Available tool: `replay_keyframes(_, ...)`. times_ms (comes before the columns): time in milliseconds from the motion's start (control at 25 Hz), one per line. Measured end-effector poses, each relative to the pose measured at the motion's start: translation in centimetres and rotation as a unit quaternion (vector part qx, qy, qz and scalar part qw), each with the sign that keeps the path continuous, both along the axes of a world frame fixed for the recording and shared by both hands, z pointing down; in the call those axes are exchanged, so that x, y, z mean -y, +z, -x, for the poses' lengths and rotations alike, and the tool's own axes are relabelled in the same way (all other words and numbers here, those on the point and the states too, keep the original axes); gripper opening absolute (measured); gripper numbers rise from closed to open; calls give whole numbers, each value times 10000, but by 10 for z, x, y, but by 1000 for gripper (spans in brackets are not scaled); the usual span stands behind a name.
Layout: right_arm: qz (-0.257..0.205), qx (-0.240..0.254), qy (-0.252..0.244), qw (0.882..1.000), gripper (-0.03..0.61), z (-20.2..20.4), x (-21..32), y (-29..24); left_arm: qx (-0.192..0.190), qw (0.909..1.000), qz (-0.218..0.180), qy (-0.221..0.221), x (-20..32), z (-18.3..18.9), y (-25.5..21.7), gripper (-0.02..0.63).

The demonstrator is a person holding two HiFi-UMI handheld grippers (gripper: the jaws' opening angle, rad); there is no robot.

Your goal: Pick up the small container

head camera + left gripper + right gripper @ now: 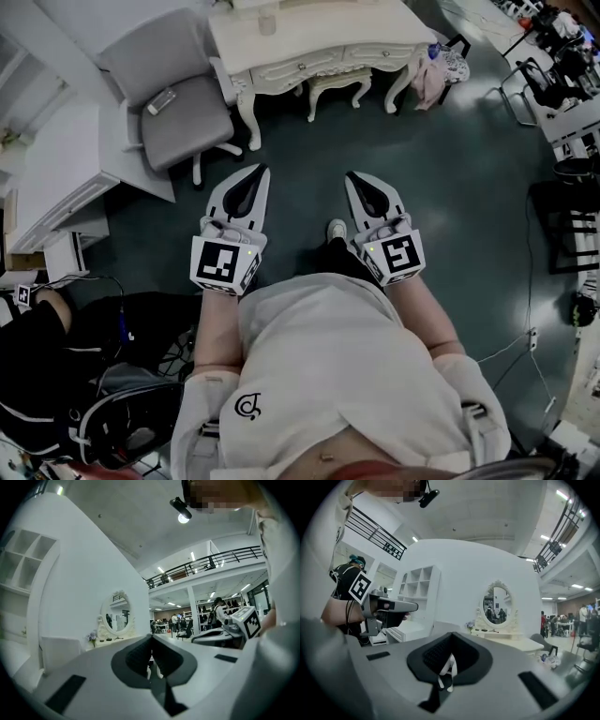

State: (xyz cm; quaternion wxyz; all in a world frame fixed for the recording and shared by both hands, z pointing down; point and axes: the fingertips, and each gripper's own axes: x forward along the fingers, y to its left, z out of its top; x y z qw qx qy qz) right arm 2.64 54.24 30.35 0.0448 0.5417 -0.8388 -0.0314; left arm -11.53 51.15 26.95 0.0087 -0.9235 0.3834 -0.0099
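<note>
Facing the ornate cream dressing bench, the left claw and right claw were held closed and empty; opening was judged needed before any approach.

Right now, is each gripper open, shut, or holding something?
Left gripper: shut, nothing between the jaws.
Right gripper: shut, nothing between the jaws.

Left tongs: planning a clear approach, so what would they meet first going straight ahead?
Probably the white dressing table, near its front leg; nothing shows in between, though depth is unclear.
</note>
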Motion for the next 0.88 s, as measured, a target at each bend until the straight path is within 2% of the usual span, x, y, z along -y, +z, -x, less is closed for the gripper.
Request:
replay_keyframes(160, -106, -140, -29, 9998, 6, -7, 14, 7, 68, 9999, 116, -73, 14, -11, 13, 12)
replay_keyframes(280, -36, 11, -94, 9999, 6, -24, 37, 17, 124, 9996, 208, -174, 34, -27, 23, 12)
replay_keyframes(640, -51, 24, -510, 9987, 6, -103, 151, 2, 16, 9975, 269, -652, 135, -98, 19, 12)
replay_keyframes(880, 178, 53, -724, 9972, 6, -133, 214, 16, 87, 9951, 360, -913, 186, -128, 27, 12)
